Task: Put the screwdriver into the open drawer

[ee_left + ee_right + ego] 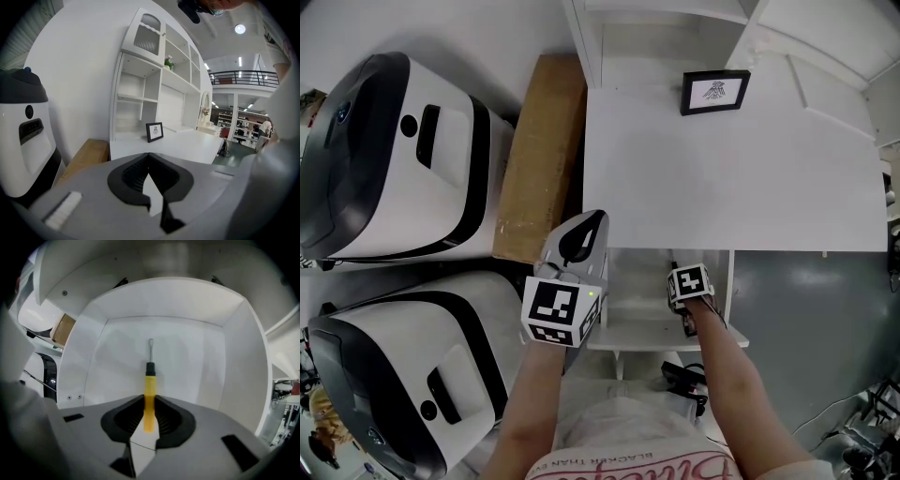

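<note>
In the drawer (197,348), the right gripper (149,398) has its fingers clamped on the yellow screwdriver (149,378), whose tip is blurred. The left gripper (149,157) has its fingers closed and empty.

Bright, even indoor light; fisheye views.
Ceiling lamp (240,29) glares in the left gripper view; edges bend and darken; drawer (187,348) interior soft, faintly shadowed.

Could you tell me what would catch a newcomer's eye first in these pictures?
Most striking is the yellow-handled screwdriver clamped in the right gripper, its shaft pointing down into the open white drawer. Next come the two big white-and-black machines at the left of the head view, with a cardboard box between the upper one and the white desk. A small framed picture stands on the desk.
</note>
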`<action>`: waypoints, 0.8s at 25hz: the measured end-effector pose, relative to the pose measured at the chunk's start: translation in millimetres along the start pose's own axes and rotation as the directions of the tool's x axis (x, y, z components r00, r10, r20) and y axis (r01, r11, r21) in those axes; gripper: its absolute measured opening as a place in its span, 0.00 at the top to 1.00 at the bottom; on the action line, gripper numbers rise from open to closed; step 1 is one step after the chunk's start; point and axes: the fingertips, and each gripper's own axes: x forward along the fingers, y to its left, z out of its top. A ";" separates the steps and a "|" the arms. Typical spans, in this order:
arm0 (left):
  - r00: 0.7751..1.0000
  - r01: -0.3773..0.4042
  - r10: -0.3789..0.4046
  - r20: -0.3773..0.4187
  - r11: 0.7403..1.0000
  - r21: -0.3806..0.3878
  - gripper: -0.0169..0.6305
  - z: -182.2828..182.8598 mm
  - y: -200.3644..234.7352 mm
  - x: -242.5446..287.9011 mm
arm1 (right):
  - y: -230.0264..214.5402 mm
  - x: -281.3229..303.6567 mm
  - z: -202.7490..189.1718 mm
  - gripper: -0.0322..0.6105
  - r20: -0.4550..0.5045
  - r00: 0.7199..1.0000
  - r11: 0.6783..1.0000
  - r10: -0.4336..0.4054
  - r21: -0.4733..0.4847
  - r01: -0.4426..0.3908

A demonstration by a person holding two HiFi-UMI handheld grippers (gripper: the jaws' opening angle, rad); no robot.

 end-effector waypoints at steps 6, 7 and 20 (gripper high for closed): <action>1.000 -0.001 0.001 -0.007 1.000 0.000 0.96 -1.9 -1.3 -3.3 | -4.1 -0.3 1.0 0.82 0.022 0.999 0.999 -0.035 -0.001 0.035; 1.000 -0.001 0.001 -0.008 1.000 0.000 0.96 -2.0 -1.9 -4.2 | -3.8 -1.1 0.9 0.80 0.025 0.999 0.999 -0.035 -0.002 0.035; 1.000 0.018 -0.018 0.007 1.000 -0.009 0.96 1.6 -10.0 -18.1 | 7.9 -25.8 -1.9 0.59 0.080 0.997 0.999 0.002 0.039 -0.005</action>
